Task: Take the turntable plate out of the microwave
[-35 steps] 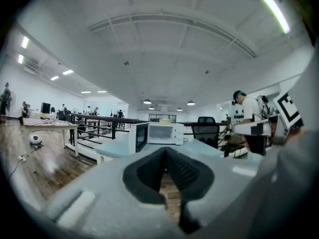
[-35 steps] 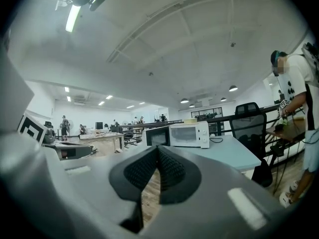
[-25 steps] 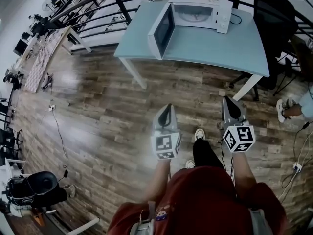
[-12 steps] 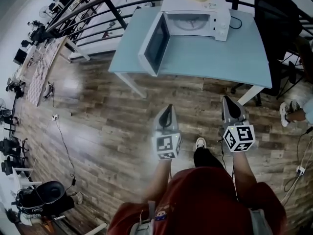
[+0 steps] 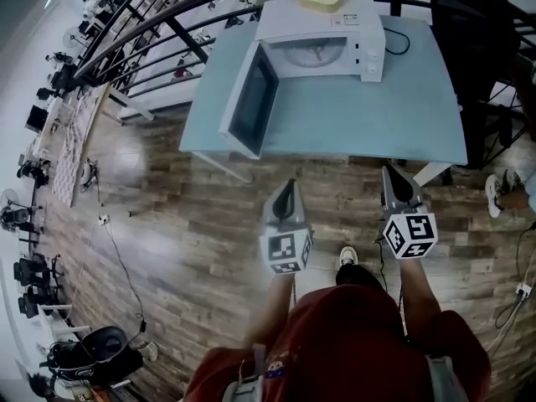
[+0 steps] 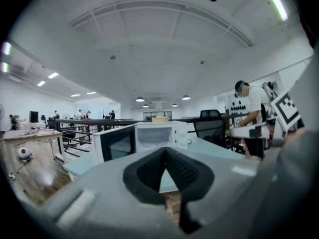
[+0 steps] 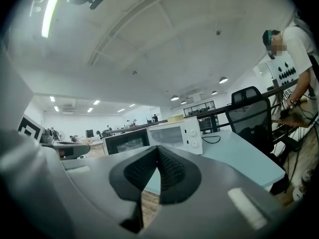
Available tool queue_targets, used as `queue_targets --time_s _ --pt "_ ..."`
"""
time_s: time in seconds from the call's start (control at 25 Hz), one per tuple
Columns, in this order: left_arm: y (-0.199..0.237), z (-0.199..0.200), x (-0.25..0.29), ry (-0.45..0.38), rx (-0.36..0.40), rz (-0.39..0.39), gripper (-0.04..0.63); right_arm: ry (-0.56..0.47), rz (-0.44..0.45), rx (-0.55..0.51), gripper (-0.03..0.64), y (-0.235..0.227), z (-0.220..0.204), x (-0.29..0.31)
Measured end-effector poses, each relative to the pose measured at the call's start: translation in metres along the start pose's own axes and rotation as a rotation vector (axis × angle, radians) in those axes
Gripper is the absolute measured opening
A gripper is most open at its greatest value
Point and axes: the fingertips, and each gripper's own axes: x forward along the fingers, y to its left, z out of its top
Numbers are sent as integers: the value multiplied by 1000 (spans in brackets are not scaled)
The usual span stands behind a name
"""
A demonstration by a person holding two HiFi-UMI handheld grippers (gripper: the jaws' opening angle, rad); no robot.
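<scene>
At the far edge of the tabletop [image 5: 377, 115], a white microwave [image 5: 352, 19], door [image 5: 249, 100] open toward the left edge. Inside it, the turntable plate [image 5: 316, 53]. Before the near edge, apart from the tabletop, left gripper [image 5: 288, 189] and right gripper [image 5: 392, 176], both clenched, nothing between the jaws.

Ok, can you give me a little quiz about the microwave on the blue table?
1. Where is the round pale turntable plate? A) inside the boxy white microwave B) on top of it C) between a gripper's jaws
2. True or false: the microwave's door stands open.
3. Fill in: the left gripper and right gripper both have jaws that are ____, with nothing between them.
Key: 1 A; 2 true; 3 shut.
</scene>
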Motion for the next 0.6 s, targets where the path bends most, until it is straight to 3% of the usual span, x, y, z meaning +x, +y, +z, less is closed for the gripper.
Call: queue_targets --time_s 0.16,0.6 --pt "-1 -5 25 49 16 -2 0 5 11 12 1 -15 5 20" --pt "21 4 83 13 15 9 0 15 11 -13 1 -34 16 75"
